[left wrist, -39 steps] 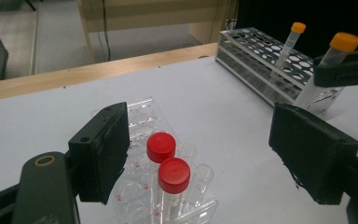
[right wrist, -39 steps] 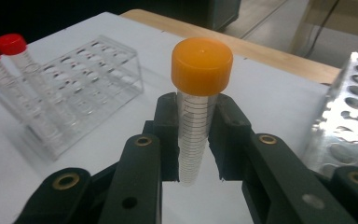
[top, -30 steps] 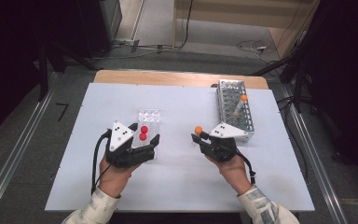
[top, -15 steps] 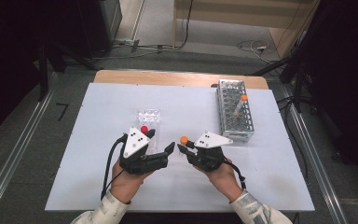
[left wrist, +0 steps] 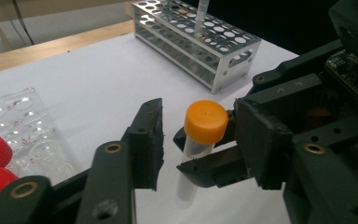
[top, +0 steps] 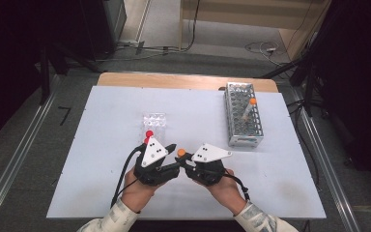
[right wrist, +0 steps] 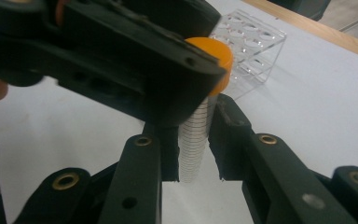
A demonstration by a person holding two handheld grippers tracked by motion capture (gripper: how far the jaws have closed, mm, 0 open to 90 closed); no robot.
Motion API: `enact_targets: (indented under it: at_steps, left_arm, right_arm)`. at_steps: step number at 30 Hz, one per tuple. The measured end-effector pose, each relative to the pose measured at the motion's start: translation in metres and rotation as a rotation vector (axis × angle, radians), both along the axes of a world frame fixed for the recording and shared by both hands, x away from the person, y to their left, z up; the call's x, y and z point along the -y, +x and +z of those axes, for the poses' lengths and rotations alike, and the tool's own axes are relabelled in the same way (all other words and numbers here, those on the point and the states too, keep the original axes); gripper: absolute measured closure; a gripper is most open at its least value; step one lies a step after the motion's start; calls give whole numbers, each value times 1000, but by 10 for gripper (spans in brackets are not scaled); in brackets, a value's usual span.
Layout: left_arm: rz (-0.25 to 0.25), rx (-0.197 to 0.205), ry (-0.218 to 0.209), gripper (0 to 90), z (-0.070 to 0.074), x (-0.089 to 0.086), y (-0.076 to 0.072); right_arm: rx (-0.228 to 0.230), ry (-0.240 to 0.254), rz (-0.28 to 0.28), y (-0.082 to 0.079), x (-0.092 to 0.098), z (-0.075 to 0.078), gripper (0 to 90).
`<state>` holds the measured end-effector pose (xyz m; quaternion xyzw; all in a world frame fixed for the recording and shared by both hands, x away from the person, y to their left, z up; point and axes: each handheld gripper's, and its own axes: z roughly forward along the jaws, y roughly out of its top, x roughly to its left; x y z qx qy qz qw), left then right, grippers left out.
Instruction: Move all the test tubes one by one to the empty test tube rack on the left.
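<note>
While my right gripper point(top: 186, 162) clamps the clear orange-capped tube point(left wrist: 199, 135), my left gripper point(left wrist: 198, 140), fingers point(left wrist: 144, 140) closing, straddles the cap point(left wrist: 206, 120) untouched; next, pinch and unscrew.

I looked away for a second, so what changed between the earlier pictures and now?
Both hands came together at the table's near middle. The right claw brought its orange-capped tube from beside the metal rack to the left claw, whose jaws have just been closing around the cap, not yet pressing. The rack, the clear well plate and the grip on the tube stayed.
</note>
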<state>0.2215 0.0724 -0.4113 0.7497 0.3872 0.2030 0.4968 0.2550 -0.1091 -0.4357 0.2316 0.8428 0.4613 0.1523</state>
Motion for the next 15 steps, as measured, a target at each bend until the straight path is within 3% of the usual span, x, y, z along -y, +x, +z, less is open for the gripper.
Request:
enact_targets:
  at_steps: [6,12,15]
  left_arm:
    - [-16,-2,7,690,-1,2,-1]
    - [-16,-5,16,697,-2,1,0]
    - [-17,-11,10,701,-2,0,0]
  right_arm:
    - [7,-2,14,-3,-3,0,714]
    - [-1,-1,10,-3,-3,-1,707]
    - [-3,2,18,-3,-4,-2,603]
